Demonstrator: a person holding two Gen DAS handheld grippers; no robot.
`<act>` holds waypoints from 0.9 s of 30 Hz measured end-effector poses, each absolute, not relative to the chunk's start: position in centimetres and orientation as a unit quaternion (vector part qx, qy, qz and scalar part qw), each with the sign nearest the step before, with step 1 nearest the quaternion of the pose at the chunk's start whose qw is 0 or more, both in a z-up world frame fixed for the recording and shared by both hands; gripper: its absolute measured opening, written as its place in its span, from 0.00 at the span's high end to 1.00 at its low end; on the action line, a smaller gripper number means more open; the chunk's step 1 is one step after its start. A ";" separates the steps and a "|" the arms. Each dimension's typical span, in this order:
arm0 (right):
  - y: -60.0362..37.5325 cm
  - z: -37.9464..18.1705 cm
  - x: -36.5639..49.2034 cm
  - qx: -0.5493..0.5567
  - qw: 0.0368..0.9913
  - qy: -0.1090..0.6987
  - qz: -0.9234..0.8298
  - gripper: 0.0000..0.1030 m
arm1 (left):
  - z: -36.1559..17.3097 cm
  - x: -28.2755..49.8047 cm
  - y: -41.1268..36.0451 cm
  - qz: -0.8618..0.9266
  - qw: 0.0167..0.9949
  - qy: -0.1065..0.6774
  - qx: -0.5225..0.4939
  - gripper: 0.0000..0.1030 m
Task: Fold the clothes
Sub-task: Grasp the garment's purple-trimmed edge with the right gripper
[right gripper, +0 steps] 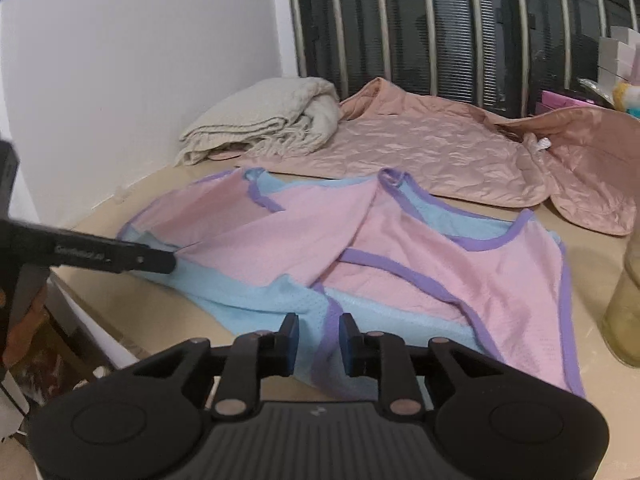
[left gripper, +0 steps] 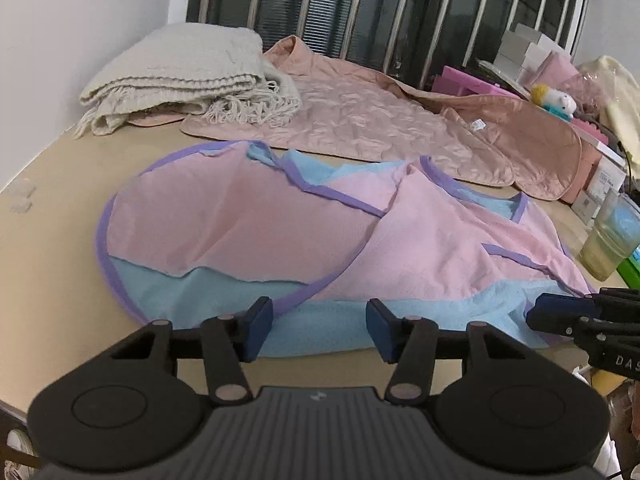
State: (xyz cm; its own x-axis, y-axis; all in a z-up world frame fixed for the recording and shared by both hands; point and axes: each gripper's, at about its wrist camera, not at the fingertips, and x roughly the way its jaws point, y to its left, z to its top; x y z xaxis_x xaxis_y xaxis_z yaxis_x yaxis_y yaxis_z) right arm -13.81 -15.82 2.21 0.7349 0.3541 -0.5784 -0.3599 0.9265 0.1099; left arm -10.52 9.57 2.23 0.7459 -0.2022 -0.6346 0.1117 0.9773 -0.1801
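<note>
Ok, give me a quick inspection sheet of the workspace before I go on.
Surface: beige tabletop.
Job's things: pink and blue mesh vest with purple trim, spread flat, rumpled.
Clutter: folded cream knit blanket; pink quilted satin garment; plastic cup of yellowish liquid; stacked boxes.
Grippers: left gripper open at the blue hem; right gripper open astride the hem.
Cables: nothing seen.
Surroundings: white wall, barred window.

One pink-and-blue mesh garment [left gripper: 280, 236], one quilted pink satin jacket [left gripper: 384, 124], one folded cream knitted blanket [left gripper: 188, 72], two black grippers: left gripper [left gripper: 320, 326], right gripper [right gripper: 319, 344].
</note>
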 end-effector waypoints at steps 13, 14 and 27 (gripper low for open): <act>-17.0 4.0 -15.8 -0.002 0.910 0.333 0.248 0.97 | 3.0 -11.4 12.2 -0.091 0.919 0.378 -0.073 0.75; -17.2 4.1 -16.0 -0.008 0.904 0.344 0.255 0.96 | 3.4 -11.3 12.3 -0.099 0.915 0.383 -0.077 0.70; -16.0 8.0 0.7 -0.007 0.930 0.316 0.186 0.65 | 5.2 7.9 12.6 -0.069 0.881 0.428 -0.188 0.33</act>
State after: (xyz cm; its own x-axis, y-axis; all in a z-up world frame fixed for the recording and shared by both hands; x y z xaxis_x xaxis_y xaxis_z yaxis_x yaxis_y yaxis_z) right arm 0.72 -16.02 7.98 0.7314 0.3422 -0.5899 -0.3508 0.9306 0.1048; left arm 7.89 12.64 5.25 0.6235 -0.2836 -0.7285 -0.0391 0.9194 -0.3914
